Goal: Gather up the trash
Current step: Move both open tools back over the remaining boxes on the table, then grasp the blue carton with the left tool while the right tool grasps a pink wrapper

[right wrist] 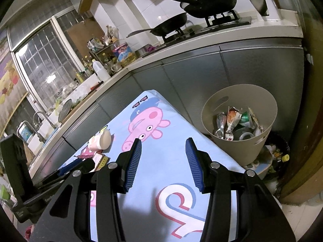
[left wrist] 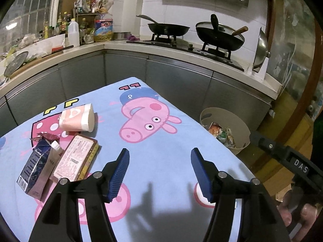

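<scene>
On the blue cartoon-pig tablecloth (left wrist: 167, 147) lie a tipped pink paper cup (left wrist: 77, 118), a flat brown box (left wrist: 75, 158), a dark blue carton (left wrist: 36, 166) and a crumpled maroon wrapper (left wrist: 47, 136), all at the left. My left gripper (left wrist: 160, 159) is open and empty above the cloth, right of the box. My right gripper (right wrist: 163, 151) is open and empty over the cloth's near right part. The cup (right wrist: 101, 140) and box (right wrist: 100, 159) lie to its left. A beige bin (right wrist: 240, 121) holding wrappers stands on the floor beside the table's right edge; it also shows in the left wrist view (left wrist: 225, 129).
A kitchen counter (left wrist: 121, 45) runs behind the table with bottles, a cutting board and a stove carrying two black pans (left wrist: 220, 34). A sink (right wrist: 38, 129) is at the far left. More rubbish lies on the floor behind the bin (right wrist: 276, 153).
</scene>
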